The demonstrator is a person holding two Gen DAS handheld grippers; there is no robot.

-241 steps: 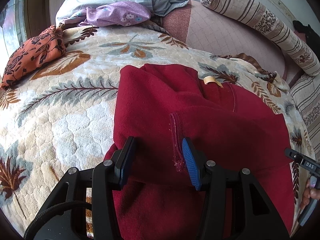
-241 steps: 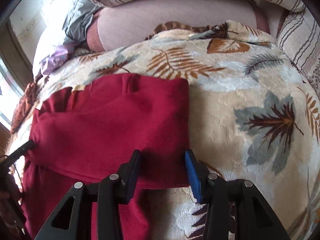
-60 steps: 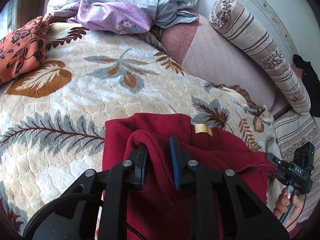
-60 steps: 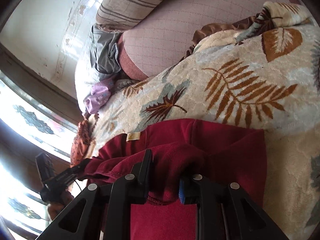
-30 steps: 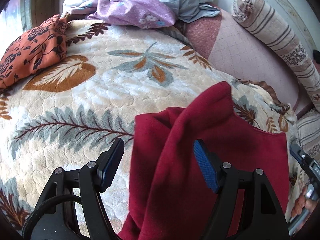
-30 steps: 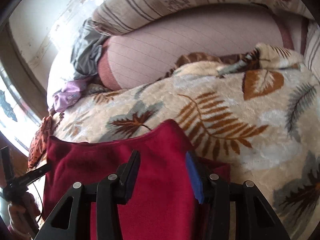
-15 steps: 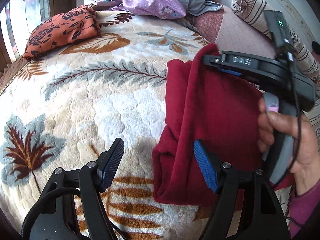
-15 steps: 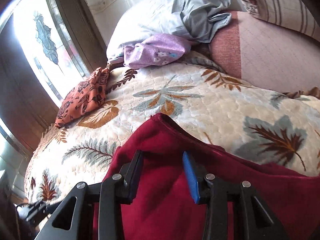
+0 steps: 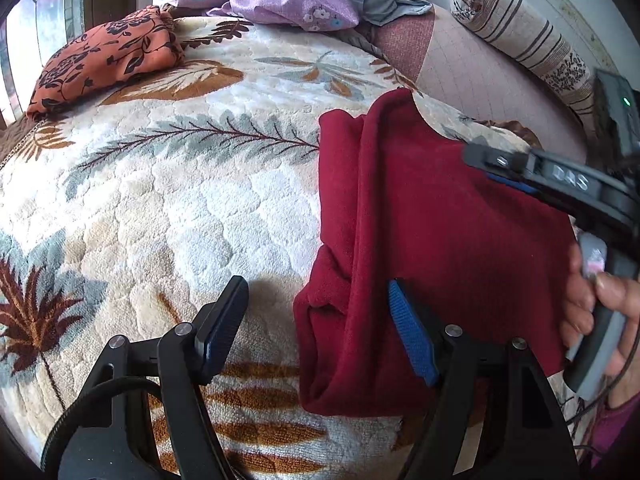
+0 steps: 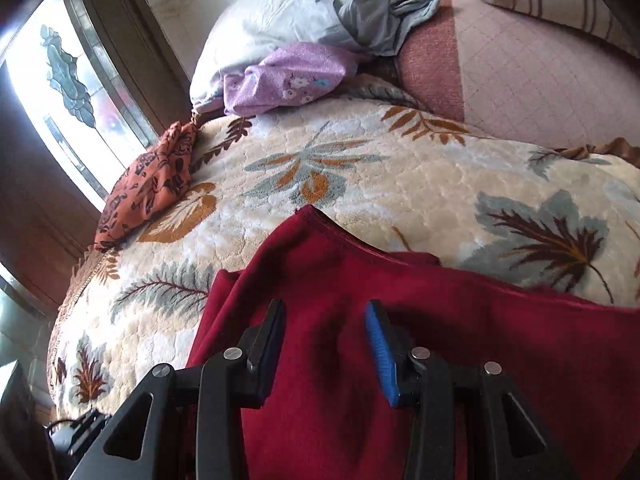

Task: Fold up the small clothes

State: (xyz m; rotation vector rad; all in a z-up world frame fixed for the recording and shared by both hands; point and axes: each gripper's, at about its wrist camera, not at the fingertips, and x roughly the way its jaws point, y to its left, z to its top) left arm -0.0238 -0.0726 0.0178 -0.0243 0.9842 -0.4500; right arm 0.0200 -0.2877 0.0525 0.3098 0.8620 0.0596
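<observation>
A dark red fleece garment (image 9: 432, 216) lies folded on the leaf-patterned blanket (image 9: 180, 184); it fills the lower part of the right wrist view (image 10: 460, 340). My left gripper (image 9: 316, 320) is open, its fingers straddling the garment's near left folded edge, holding nothing. My right gripper (image 10: 326, 332) is open and empty, just above the garment's top layer. In the left wrist view the right gripper (image 9: 516, 176) reaches over the garment from the right, held by a hand (image 9: 596, 300).
An orange floral cloth (image 9: 108, 56) lies at the blanket's far left, near a window (image 10: 68, 88). A purple floral cloth (image 9: 288, 4) and grey-blue bedding (image 10: 320, 4) lie at the back. A pink mattress (image 9: 492, 80) and striped bolster (image 9: 524, 36) are back right.
Both grippers have let go of the red garment after folding it over, and opened. In the last half second the left gripper has edged closer to the fold; the right hovers over it.
</observation>
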